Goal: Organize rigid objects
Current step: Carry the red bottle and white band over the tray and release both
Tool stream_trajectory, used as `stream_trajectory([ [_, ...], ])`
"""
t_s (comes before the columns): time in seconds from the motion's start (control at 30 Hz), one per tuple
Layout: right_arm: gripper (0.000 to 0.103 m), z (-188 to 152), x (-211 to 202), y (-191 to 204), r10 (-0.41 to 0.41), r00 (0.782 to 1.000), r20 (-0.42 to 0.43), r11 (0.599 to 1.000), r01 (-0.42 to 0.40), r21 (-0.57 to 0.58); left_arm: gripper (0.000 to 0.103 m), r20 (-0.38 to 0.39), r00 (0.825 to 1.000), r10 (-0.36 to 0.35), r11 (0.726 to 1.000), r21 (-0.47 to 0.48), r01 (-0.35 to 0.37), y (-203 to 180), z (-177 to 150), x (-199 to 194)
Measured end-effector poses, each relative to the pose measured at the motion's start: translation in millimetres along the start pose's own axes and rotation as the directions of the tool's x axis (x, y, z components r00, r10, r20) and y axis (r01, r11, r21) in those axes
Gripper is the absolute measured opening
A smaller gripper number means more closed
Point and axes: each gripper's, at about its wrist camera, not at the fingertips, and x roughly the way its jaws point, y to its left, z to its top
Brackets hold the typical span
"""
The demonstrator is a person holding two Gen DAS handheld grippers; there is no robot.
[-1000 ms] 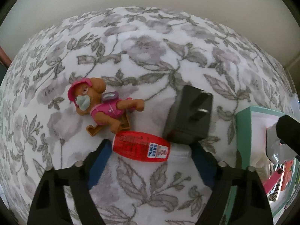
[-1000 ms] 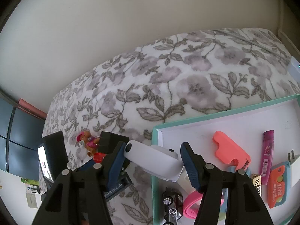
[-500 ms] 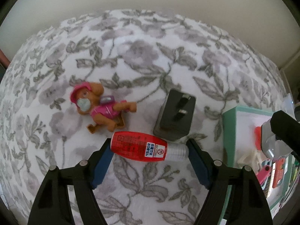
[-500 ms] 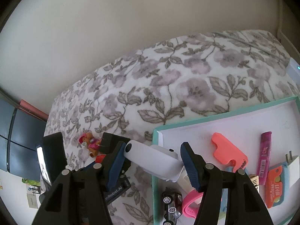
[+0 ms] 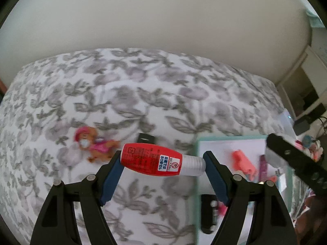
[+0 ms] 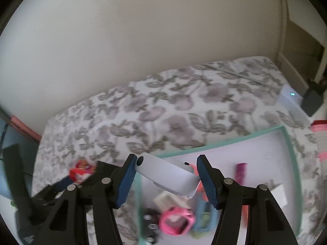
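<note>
Red-labelled bottle (image 5: 152,159) hangs endwise in the left gripper (image 5: 162,170), clamped base to cap above the floral bedspread (image 5: 143,94), near the tray's (image 6: 290,143) left rim. Its blue panel carries Japanese print too small to read. Right gripper (image 6: 166,175) pinches a white case (image 6: 165,174) over the tray's near-left corner. Best practice: carry both level, lower into bare tray space, then release.
</note>
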Motion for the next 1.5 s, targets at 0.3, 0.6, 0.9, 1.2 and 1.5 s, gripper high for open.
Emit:
stream_trajectory([
  [0.3,0.064,-7.4,14.2,-34.2,-0.125,0.99,-0.067,0.992,0.125,-0.008,0.079,-0.029,0.997,-0.07,0.995,0.07,0.072,-52.3,-11.0,20.0],
  [0.6,0.064,-9.4,13.0,-75.6,-0.211,0.974,-0.087,0.975,0.217,0.055,0.079,-0.024,0.997,-0.08,0.99,0.114,0.082,-75.6,-19.0,35.5],
  [0.9,0.064,-10.0,16.5,-70.3,-0.209,0.974,-0.09,0.977,0.212,0.031,0.079,-0.029,0.996,-0.081,0.984,0.159,0.084,-90.2,-25.0,44.1],
  [1.2,0.065,-16.8,31.4,-70.5,-0.216,0.967,-0.137,0.975,0.22,0.015,0.079,-0.058,0.996,-0.064,0.986,0.151,0.072,-88.2,-27.8,52.7],
  [1.5,0.065,-18.3,35.0,-73.5,-0.215,0.965,-0.15,0.975,0.222,0.029,0.08,-0.065,0.995,-0.073,0.987,0.139,0.081,-87.6,-27.0,51.8],
])
